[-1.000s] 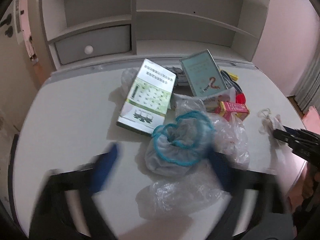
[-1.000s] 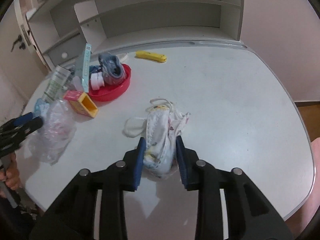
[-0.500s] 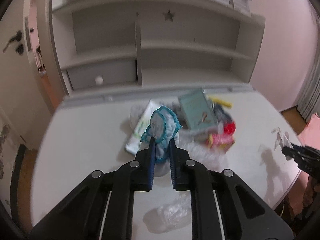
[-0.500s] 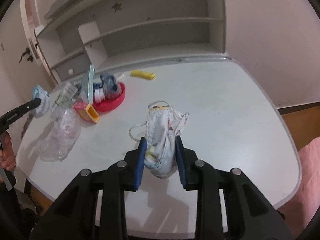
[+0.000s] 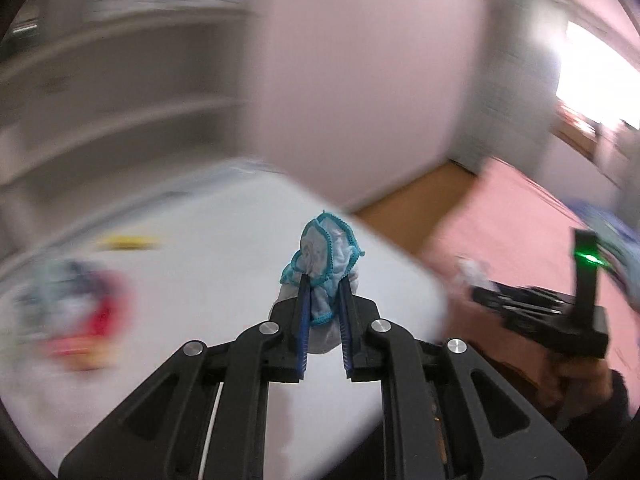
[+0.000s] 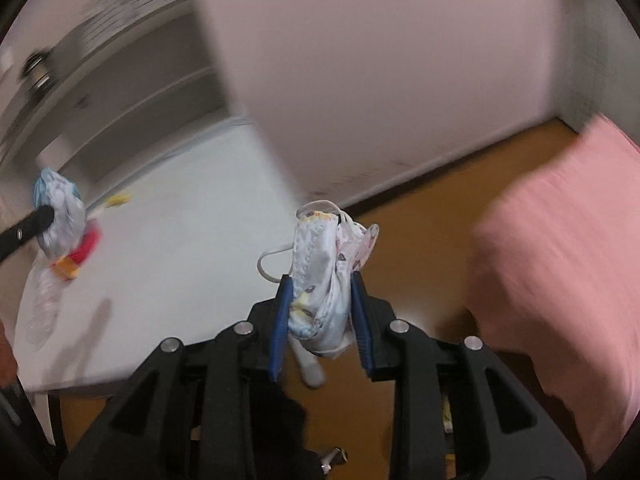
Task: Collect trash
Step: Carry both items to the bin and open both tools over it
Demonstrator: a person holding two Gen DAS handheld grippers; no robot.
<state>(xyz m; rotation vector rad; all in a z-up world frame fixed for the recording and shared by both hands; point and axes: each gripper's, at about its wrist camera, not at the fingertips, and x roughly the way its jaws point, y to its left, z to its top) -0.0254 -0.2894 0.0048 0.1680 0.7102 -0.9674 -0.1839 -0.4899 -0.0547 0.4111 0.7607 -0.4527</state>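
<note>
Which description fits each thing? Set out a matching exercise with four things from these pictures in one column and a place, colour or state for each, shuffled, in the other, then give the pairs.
Things
1. blue-edged cap
2. printed face mask
3. table
4. floor

Descriptions
A. brown wood
B. clamped in the right gripper
C. white top
D. clamped in the left gripper

Pairs: 1-D, 2-B, 3-C, 4-A

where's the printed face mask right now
The printed face mask is clamped in the right gripper, centre of the right wrist view, held off the white table's right edge, over the wooden floor.
</note>
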